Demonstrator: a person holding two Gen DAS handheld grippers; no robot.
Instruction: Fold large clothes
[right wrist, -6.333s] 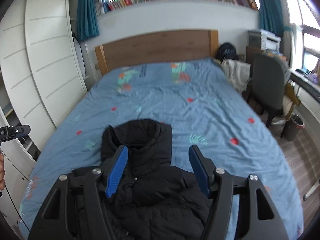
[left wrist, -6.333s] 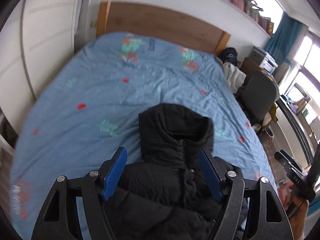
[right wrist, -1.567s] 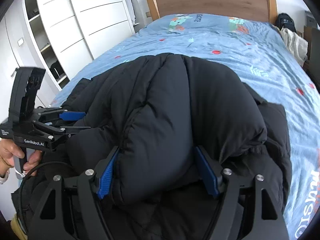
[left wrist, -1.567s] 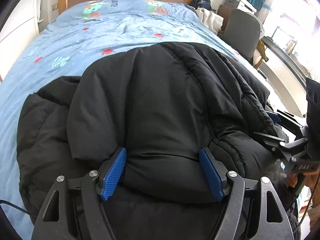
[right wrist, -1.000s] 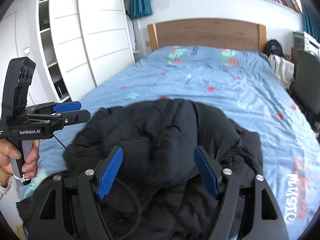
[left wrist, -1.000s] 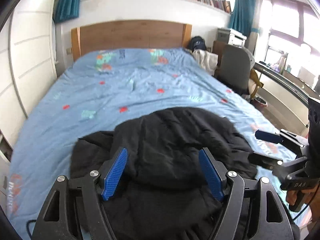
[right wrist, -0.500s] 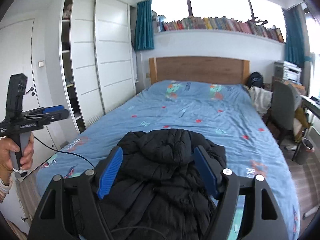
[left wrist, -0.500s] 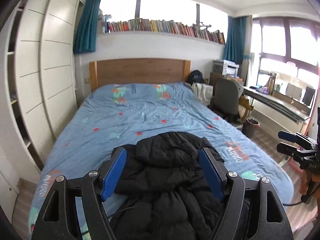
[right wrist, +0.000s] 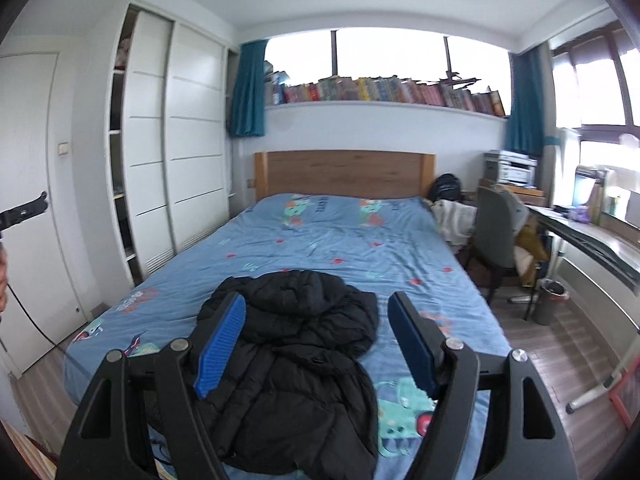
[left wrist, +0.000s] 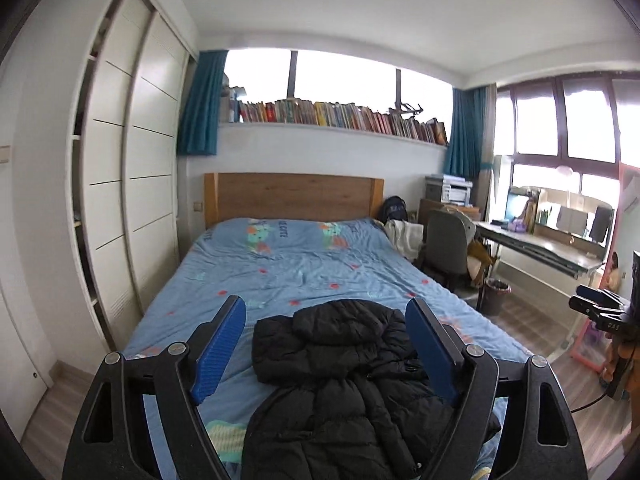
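Note:
A black puffer jacket lies bunched at the foot of the blue patterned bed, its upper part doubled over its lower part. My left gripper hovers above and behind it, well clear. Its jaws are opening and nothing is between the blue pads. In the right wrist view the jacket shows the same way on the bed. My right gripper is also open, empty and held back from the jacket. Each view catches the other gripper at its edge: the right one, the left one.
White sliding wardrobes line the left wall and a wooden headboard stands at the far end. To the right of the bed are a grey chair, a desk and a bin. A cable hangs at left.
Both grippers have pulled back and upward from the jacket, which has stayed on the bed and looks smaller. The left jaws stand slightly wider than before.

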